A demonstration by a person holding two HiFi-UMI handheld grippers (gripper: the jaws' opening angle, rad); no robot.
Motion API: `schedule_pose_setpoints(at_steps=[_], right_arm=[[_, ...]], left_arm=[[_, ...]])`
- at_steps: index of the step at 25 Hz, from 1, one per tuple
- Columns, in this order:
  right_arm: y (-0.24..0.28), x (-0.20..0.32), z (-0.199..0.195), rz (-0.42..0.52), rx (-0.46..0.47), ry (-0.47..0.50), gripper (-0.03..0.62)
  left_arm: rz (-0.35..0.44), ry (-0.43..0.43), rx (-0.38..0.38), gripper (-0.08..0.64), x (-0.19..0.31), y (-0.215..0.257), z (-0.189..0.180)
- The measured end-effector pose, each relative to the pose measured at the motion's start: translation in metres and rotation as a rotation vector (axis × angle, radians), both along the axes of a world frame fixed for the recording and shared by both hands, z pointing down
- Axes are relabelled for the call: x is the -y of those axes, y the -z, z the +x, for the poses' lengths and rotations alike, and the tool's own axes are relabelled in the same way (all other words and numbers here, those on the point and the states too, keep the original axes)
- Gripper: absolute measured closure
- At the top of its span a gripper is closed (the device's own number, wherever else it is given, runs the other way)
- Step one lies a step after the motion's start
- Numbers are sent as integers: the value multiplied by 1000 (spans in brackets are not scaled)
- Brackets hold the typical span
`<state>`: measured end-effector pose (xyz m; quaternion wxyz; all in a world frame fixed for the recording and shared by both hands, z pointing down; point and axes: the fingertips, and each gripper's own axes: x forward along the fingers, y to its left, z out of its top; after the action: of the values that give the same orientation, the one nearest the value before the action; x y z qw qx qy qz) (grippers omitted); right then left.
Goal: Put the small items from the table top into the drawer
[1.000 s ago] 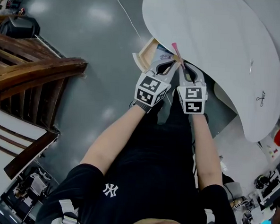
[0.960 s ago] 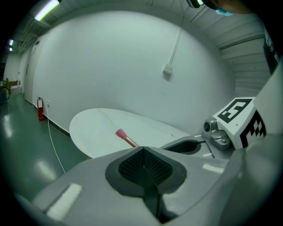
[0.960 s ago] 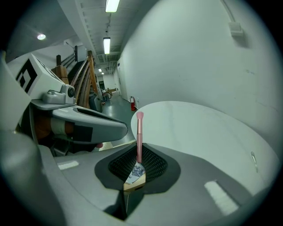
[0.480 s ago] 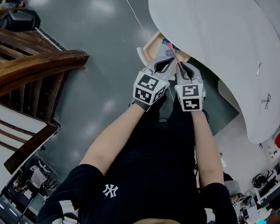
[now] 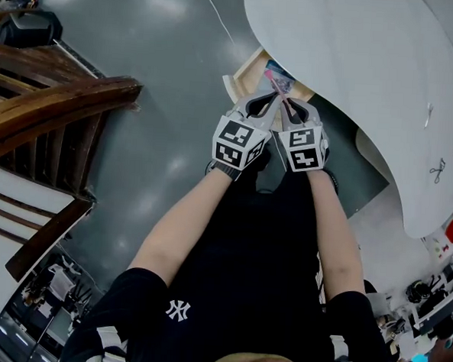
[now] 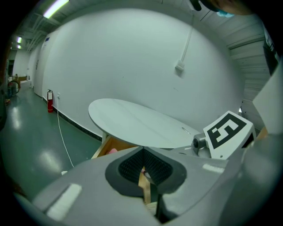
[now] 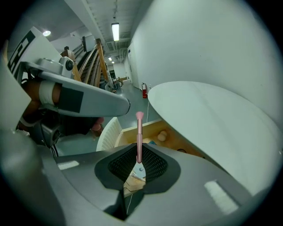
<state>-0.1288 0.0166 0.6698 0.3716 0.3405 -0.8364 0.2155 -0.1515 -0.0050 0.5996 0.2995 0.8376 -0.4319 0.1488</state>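
The right tongs (image 7: 138, 161) are clenched on the pink stick (image 7: 139, 132), which projects forward from the pads over the open drawer (image 7: 128, 134). The left tongs (image 6: 143, 167) are closed tip to tip, with nothing clearly gripped. Bring the stick well inside the drawer walls, clear of the worktop (image 7: 203, 114) edge, then release. The drawer holds a pale ball (image 7: 162, 136), a blue item (image 7: 151, 142) and a dark item (image 7: 181, 150).

Slim pink knob-tipped stick (image 7: 139, 134), upright, over open pale wooden drawer (image 7: 126, 133). Drawer pulled out beneath white oval table (image 5: 356, 69).
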Motion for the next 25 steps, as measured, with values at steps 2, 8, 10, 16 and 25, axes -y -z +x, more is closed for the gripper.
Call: schedule_pose_setpoints(at_steps=[2,8,10,16,25], right_arm=[[-13,-1,-2,-16,-12,11,534],[-48,-3,-8,-71,-41,42,534],[-57,-4,-12,-83,-51,54,534],[-72,-4,-30,-119,-63,103,531],[-62,-5,-22,-137,-55,81,522]], left_arm=[[-4,4,1,560,1,-8,-3],[-3,15,3,560,7,-25,-11],[-2,18,4,560,8,-28,-15],[10,21,6,560,14,-30,-29],[3,-2,3,560,18,-25,-21]])
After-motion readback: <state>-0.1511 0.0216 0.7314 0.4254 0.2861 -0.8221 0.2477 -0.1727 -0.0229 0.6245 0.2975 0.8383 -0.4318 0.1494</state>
